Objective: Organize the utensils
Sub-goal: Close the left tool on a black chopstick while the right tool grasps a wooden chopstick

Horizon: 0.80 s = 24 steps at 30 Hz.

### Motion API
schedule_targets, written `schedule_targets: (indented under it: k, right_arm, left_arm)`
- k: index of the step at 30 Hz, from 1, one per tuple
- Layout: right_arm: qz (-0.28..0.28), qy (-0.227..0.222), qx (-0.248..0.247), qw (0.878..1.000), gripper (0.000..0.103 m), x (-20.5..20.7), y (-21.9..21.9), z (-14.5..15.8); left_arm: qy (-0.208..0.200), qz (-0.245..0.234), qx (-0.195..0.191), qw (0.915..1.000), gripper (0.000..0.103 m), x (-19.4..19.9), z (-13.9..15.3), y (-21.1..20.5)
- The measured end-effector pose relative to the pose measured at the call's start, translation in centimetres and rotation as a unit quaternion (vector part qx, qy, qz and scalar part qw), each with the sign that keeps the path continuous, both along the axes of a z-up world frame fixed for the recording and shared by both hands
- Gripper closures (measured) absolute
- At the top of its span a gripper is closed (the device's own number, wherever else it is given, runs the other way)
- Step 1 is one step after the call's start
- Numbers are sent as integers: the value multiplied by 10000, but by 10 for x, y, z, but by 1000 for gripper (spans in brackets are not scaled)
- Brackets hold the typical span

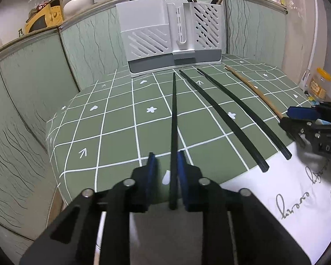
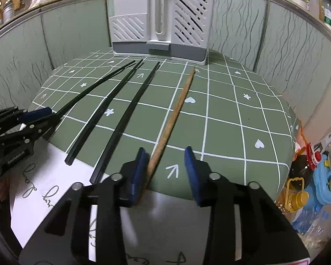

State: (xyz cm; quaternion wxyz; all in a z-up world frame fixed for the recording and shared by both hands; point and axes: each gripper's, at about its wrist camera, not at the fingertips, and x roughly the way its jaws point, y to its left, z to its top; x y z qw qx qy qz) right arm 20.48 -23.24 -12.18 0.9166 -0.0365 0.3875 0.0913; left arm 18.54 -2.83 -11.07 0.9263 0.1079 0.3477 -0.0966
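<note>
Three black chopsticks and one wooden chopstick (image 2: 173, 119) lie on the green checked tablecloth, pointing at a white slotted utensil holder (image 1: 172, 35) at the back. My left gripper (image 1: 165, 156) is open around the near end of the leftmost black chopstick (image 1: 173, 119), which lies against its right pad. My right gripper (image 2: 166, 154) is open around the near end of the wooden chopstick, which touches its left pad. The holder (image 2: 161, 19) has several chopsticks standing in its right compartment. The other two black chopsticks (image 1: 222, 114) (image 1: 249, 110) lie between the grippers.
A green panelled wall (image 1: 33, 84) rings the table on the left and back. A white printed cloth (image 1: 286, 194) covers the near table edge. Bottles and jars (image 2: 311, 176) stand off the table at the right. Kitchenware sits on the ledge (image 1: 61, 6) behind.
</note>
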Motion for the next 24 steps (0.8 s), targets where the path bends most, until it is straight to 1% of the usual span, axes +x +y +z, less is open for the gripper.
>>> schedule_targets:
  k: [1,2,4,7,10,16,24]
  right_arm:
    - [-43,9,29,10000,79,1,-2,0]
    - [-106,23,67,9999,83,1,-3,0]
    - [-153,22,65,9999,85,2,-5,-1]
    - [-166,26,74,9998,94,2,-5,-1]
    - [-161,26,37,9999,96,1,-2,-1]
    - [-135,75,204,9997,96,2,-5,2]
    - [-84,-97,372,9992,96,-5,-9,23]
  left_arm:
    - [0,31,10,10000,92,1,0,1]
    - [6,54,8,10000,93,1,0,1]
    - [24,67,-27,10000,95,2,0,2]
    - [16,79,30,10000,97,2,-1,2]
    - [30,70,-19,10000,97,3,-1,3]
    - [88,54,-214,9997,97,4,3,8]
    - [-46,33,-368,9993,97,-2,21,12]
